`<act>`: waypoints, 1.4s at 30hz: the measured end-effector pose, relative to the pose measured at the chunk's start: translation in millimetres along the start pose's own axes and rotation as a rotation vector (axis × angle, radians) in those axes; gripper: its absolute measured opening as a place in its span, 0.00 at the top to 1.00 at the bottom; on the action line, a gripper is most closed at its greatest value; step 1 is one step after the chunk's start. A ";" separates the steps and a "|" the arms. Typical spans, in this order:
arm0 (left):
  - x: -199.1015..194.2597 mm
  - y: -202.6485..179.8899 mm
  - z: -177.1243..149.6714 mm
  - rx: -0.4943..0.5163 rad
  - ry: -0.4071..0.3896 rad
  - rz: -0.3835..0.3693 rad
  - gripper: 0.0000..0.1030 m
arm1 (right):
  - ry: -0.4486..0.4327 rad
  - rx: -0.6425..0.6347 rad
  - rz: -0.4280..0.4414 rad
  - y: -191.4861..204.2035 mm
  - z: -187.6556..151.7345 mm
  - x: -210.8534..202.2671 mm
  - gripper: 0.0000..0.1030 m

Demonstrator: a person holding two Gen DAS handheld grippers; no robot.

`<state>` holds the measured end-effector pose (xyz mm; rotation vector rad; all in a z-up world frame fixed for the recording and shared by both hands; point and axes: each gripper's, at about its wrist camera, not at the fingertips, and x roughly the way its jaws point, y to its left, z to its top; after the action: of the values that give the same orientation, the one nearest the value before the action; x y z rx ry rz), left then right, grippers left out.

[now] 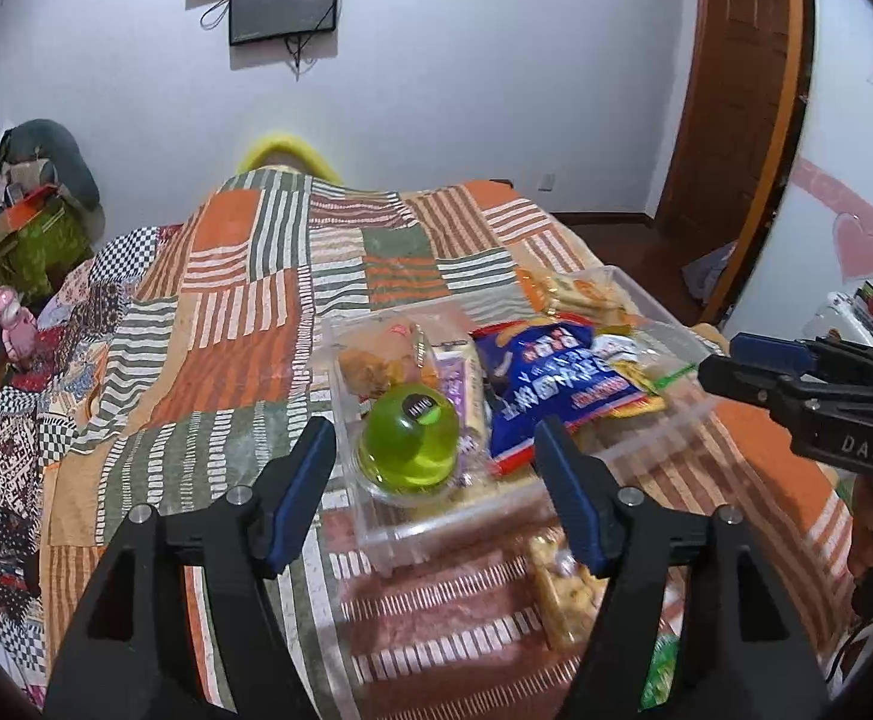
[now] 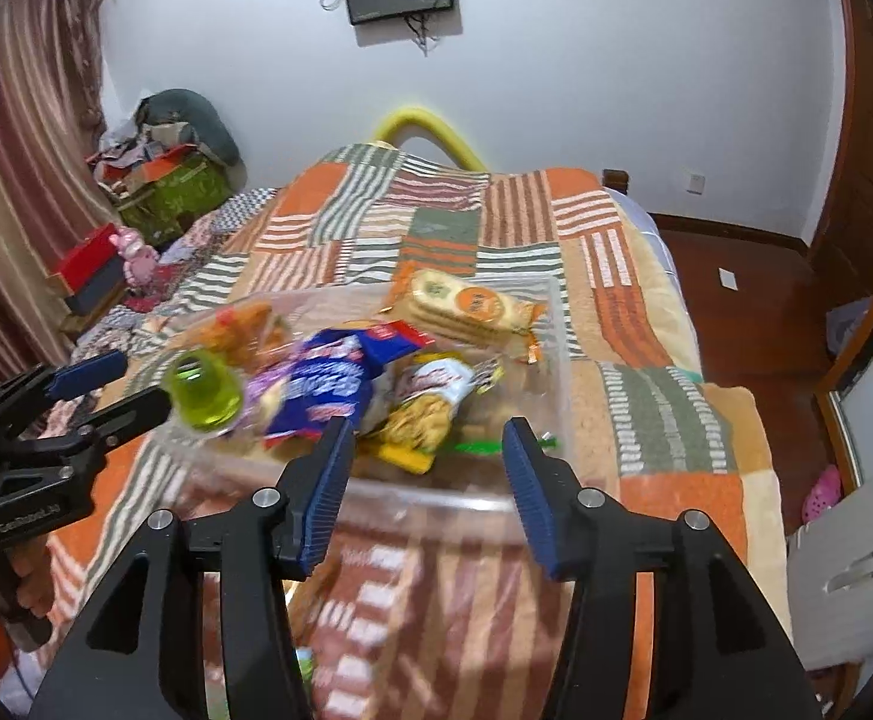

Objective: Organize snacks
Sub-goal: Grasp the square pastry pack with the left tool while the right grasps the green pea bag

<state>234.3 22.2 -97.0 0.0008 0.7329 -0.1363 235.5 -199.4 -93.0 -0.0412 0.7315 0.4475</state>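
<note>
A clear plastic bin sits on the patchwork bedspread and holds several snacks. In it lie a green jelly cup, a blue chip bag, a cracker pack, a yellow snack bag and a pastry pack. My left gripper is open and empty, just above the jelly cup; it also shows in the right wrist view. My right gripper is open and empty over the bin's near edge; it shows in the left wrist view.
A snack pack and a green wrapper lie on the bedspread in front of the bin. Boxes and clutter stand left of the bed. A wooden door and floor are to the right.
</note>
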 end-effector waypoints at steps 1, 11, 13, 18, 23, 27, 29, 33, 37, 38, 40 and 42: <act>-4.7 -2.0 -2.7 0.008 0.002 -0.008 0.33 | -0.002 -0.006 0.008 3.8 -2.4 -3.1 0.53; -26.3 -11.5 -40.4 0.069 0.071 -0.027 0.32 | 0.044 -0.030 0.069 35.5 -38.5 -4.9 0.47; -26.4 -9.5 -49.4 0.066 0.091 -0.036 0.32 | 0.076 -0.020 0.082 41.1 -49.1 1.0 0.47; -23.7 -5.5 -70.0 0.052 0.143 -0.050 0.32 | 0.173 -0.028 0.108 56.5 -74.3 21.2 0.47; -21.9 -2.2 -84.1 0.032 0.179 -0.066 0.32 | 0.248 -0.032 0.125 67.0 -91.1 39.6 0.47; -18.5 -3.9 -91.8 0.039 0.202 -0.065 0.32 | 0.291 -0.042 0.129 70.6 -100.2 53.3 0.47; -16.3 -4.1 -94.0 0.036 0.215 -0.067 0.32 | 0.288 -0.073 0.117 75.6 -104.6 53.2 0.47; -12.1 -6.7 -95.7 0.026 0.234 -0.077 0.32 | 0.286 -0.111 0.096 81.2 -104.8 51.4 0.48; -8.9 -15.5 -95.2 0.030 0.245 -0.093 0.32 | 0.263 -0.116 0.084 77.4 -108.7 45.5 0.55; -8.3 -18.0 -94.9 0.032 0.249 -0.099 0.32 | 0.257 -0.115 0.083 74.4 -109.4 41.0 0.56; -7.2 -24.6 -94.3 0.043 0.256 -0.117 0.32 | 0.249 -0.120 0.080 68.8 -108.5 34.8 0.57; -5.9 -32.3 -92.5 0.058 0.255 -0.124 0.32 | 0.239 -0.117 0.072 56.9 -108.4 25.1 0.57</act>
<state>164.3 -4.5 -160.4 0.0287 0.9840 -0.2795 159.7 -158.9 -183.8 -0.1811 0.9430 0.5596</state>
